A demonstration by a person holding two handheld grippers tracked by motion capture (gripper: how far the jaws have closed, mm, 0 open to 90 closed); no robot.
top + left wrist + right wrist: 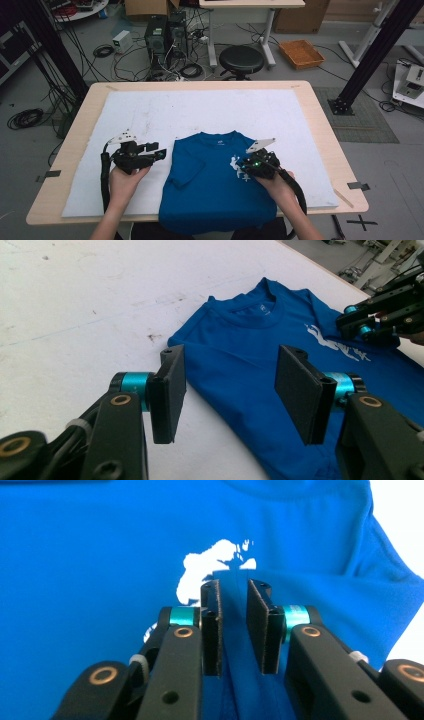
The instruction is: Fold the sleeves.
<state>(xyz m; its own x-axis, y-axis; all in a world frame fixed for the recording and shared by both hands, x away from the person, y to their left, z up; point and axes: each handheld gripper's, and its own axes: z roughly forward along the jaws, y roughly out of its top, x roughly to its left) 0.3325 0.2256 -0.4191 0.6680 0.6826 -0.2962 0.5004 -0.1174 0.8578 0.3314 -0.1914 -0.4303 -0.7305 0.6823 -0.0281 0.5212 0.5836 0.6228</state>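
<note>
A blue T-shirt (pixel 215 180) lies front-up on the white mat (pixel 150 110), its collar toward the far side and its hem hanging over the near table edge. The shirt's left sleeve is folded inward. My right gripper (pixel 243 162) sits on the shirt's right half beside the white print (pixel 235 165), and its jaws (pixel 232 592) are nearly closed on a raised ridge of blue fabric (pixel 235 680). My left gripper (pixel 159 151) hovers over the mat just left of the shirt, open and empty (pixel 227 385), pointing at the shirt's shoulder (pixel 240 355). The right gripper (pixel 345 322) also appears far off in the left gripper view.
The mat covers most of the wooden table (pixel 320 130). Beyond the far edge stand a black stool (pixel 241 59), computer towers (pixel 165 32) with cables on the floor, and an orange tray (pixel 301 53). Bare mat lies beyond the collar.
</note>
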